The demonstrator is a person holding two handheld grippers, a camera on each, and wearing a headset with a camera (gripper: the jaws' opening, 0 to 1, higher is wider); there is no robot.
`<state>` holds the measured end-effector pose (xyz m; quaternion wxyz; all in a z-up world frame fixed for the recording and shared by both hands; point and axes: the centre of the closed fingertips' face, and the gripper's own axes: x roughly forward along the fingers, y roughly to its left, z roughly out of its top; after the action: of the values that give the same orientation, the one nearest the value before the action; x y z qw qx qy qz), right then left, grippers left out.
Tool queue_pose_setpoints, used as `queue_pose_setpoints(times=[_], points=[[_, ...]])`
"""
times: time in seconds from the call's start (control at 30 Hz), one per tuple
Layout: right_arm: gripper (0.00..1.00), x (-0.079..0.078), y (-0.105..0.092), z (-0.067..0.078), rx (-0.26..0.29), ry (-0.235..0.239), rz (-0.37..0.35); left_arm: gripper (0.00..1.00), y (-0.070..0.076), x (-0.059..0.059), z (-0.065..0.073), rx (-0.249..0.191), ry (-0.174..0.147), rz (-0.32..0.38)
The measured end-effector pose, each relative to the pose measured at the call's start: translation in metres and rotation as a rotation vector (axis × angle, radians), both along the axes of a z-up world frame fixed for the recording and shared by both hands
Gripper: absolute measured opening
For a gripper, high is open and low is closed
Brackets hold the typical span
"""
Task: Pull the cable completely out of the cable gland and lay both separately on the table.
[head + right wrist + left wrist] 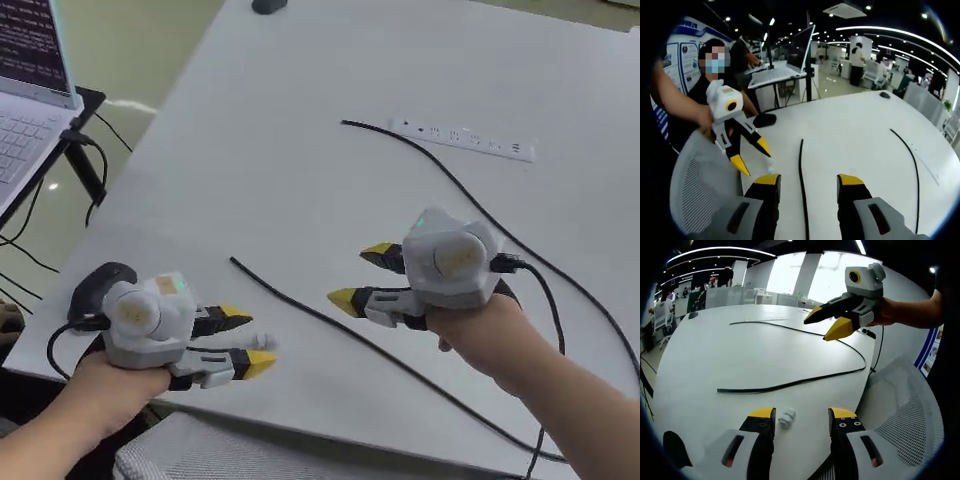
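A long black cable (330,325) lies loose on the white table (300,150), and one end (720,390) points toward my left side. It loops round to the right and runs back across the table (790,327). A small white cable gland (786,418) lies on the table by itself, apart from the cable, just ahead of my left gripper's (800,415) open jaws. That left gripper (250,340) hovers near the table's front edge. My right gripper (360,274) is open and held above the cable, which runs between its jaws (801,170) in the right gripper view.
A white power strip (460,138) lies at the far right of the table. A laptop (25,80) sits on a stand at the left, with a dark mouse (100,285) near the table's corner. A mesh chair (170,455) stands at the front edge.
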<state>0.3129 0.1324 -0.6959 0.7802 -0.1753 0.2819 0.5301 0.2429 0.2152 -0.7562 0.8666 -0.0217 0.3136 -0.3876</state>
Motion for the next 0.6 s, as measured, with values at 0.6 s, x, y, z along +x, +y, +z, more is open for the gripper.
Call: queue_pose_setpoints(times=[0.6], points=[[0.61,-0.059,-0.094,0.028,0.138,0.043,-0.113,0.66,0.006,-0.022,0.044,-0.001,-0.017,0.117]])
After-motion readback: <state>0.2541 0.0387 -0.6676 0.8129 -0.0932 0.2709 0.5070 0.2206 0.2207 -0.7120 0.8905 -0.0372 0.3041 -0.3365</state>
